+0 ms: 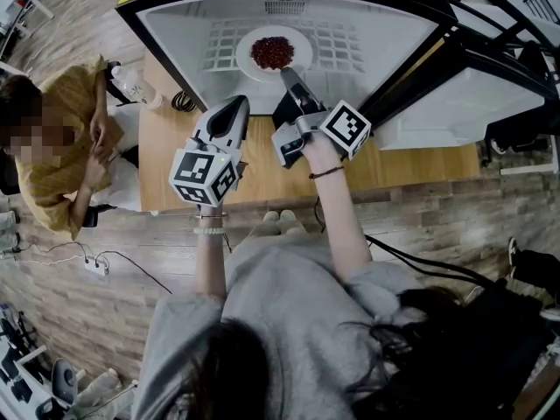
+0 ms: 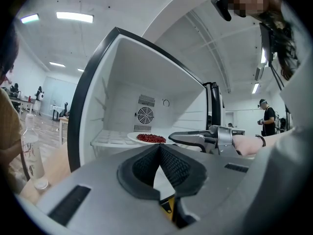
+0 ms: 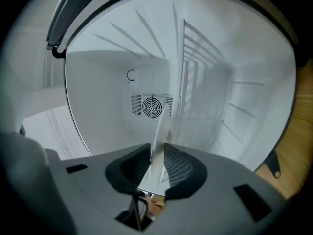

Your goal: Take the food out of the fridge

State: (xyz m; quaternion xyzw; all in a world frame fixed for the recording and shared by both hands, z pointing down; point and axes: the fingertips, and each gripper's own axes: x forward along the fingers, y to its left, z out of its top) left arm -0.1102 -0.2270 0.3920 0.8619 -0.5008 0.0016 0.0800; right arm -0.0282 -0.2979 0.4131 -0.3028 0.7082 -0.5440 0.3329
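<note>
Left tool: grey moulded shell, ribbed black pads pressed together on nothing, over the wooden worktop, just short of the fridge opening. My right tool pinches the near rim of the round white plate. The plate sits on the white wire shelf, heaped with glossy red food, with bare shelf on either side. The right gripper view gives the plate edge-on only; the head view shows the heap.

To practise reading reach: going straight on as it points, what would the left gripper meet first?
Probably the round white plate of red food on the white fridge shelf; depth is unclear.
</note>
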